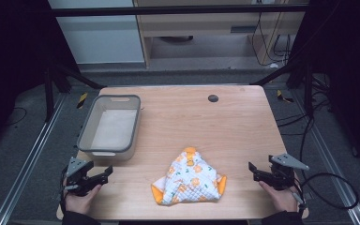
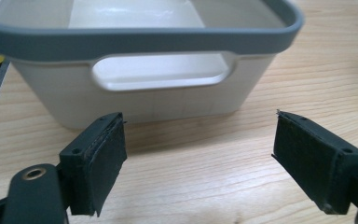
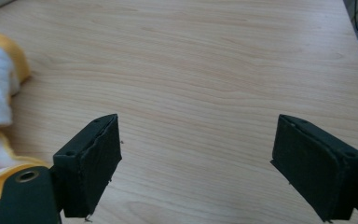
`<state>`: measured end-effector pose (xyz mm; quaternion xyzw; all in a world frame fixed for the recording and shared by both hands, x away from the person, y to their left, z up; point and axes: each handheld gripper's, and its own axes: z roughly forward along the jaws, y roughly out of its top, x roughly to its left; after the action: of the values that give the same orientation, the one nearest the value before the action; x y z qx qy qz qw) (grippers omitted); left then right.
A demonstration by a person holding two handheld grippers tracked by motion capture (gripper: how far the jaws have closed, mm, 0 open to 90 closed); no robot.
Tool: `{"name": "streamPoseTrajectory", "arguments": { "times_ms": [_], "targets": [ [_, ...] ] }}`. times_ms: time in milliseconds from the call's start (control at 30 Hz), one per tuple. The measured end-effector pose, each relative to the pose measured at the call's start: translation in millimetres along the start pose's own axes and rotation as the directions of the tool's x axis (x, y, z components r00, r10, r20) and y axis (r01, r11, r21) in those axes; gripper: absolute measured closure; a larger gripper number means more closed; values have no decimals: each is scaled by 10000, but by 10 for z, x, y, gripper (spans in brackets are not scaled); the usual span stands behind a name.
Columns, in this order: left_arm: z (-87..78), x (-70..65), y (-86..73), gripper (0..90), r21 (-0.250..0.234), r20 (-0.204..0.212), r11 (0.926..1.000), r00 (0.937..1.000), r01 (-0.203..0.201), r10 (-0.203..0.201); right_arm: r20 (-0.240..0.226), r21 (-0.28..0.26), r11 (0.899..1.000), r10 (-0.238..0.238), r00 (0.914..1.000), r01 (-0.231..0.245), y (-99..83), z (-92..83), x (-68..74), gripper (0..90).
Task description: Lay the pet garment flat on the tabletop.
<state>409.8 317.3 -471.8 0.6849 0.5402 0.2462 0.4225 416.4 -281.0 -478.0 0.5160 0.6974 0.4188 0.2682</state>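
With both the left gripper (image 1: 107, 172) and right gripper (image 1: 252, 169) spread wide and empty, the cloth (image 1: 190, 180) lies crumpled at 6 o'clock; the bin (image 1: 85, 125) sits at 9. I'd judge you should pinch opposite hems low.

Table (image 1: 225, 122): light wood, with a small dark round spot (image 1: 213, 98) at the far side.
Bin (image 1: 108, 126): white with a grey rim, on the left, nothing inside.
Cloth (image 1: 190, 180): crumpled, white with orange pictures and yellow edges, near the middle front.
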Motion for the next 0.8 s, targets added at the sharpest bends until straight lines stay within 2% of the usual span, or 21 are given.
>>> {"name": "streamPoseTrajectory", "arguments": {
  "times_ms": [200, 400, 633, 800],
  "targets": [
    [-31, -123, 2, 183, 170, 329, 9997, 9993, -191, 185, -583, -95, 9993, -359, 9977, 354, 45, -1, 183, 199],
    [-57, -212, 24, 207, 153, 679, 9993, 9971, -347, 336, -1040, -90, 9984, -568, 9930, 561, 91, 12, 285, 237],
    [-53, -300, 109, 249, 17, 747, 9977, 9950, -671, 667, -1009, 89, 9956, -915, 9907, 929, 162, 40, 306, 241],
    [-49, -380, 191, 266, 104, 1002, 9965, 9916, -832, 818, -1117, 142, 9941, -1052, 9882, 1074, 238, 67, 334, 228]
  ]
}}
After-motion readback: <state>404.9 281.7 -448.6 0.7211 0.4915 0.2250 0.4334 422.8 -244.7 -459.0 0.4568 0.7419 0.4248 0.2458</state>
